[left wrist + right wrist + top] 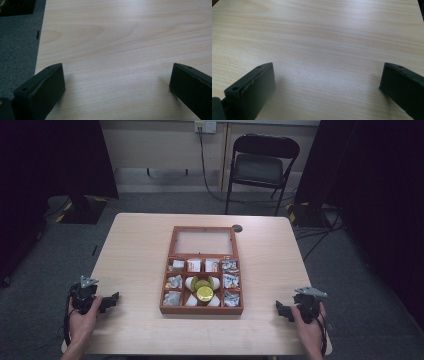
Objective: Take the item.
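Both my tools sat near the table's (pixel 135 235) front edge, far apart. L gripper (pixel 111 300) at front-left corner, jaws wide w/ nothing btwn them, just bare wood under it in the left gripper view. R gripper (pixel 282 309) at front-right, jaws also spread wide, empty. Wooden box (pixel 201 308) sat mid-table btwn the two, well apart from each, glass lid (pixel 203 241) swung back open, compartments w/ small packets and a yellow round tin (pixel 204 293) in centre.

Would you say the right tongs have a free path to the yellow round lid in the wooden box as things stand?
Probably yes: the right tongs stand open and empty, bare table lies between, and the box is open, the yellow lid exposed near its front wall.
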`<state>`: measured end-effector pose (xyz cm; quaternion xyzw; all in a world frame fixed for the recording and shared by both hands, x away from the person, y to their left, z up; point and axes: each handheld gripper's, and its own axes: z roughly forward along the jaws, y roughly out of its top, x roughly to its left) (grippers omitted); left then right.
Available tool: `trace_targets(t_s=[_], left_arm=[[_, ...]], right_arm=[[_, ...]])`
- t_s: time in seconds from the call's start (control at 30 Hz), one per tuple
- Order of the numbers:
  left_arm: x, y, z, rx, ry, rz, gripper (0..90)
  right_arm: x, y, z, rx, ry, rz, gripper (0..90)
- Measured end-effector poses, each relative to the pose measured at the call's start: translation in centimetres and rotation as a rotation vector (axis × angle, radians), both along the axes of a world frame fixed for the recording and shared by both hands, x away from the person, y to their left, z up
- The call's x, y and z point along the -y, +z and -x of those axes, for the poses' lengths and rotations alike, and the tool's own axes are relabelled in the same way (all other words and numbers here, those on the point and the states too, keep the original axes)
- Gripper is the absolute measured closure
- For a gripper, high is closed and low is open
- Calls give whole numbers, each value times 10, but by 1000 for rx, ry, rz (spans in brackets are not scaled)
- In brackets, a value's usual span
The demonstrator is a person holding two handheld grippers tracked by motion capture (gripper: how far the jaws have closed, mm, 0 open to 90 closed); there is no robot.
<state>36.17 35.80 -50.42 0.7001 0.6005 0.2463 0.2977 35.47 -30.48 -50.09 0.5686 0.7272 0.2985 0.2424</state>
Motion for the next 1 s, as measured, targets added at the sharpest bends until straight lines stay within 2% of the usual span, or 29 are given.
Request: trace_targets(t_s=[0.43,0.67,0.77,1.0], left_arm=[[0,0,-1,6,-26,-4,12],[1,4,0,18,-22,2,157],[3,4,0,15,-34,1,158],[3,6,1,6,-59,27,167]], right_arm=[[0,0,0,1,1,1,0],[0,0,0,1,1,1,0],[0,0,0,0,1,1,0],[0,0,0,0,1,1,0]])
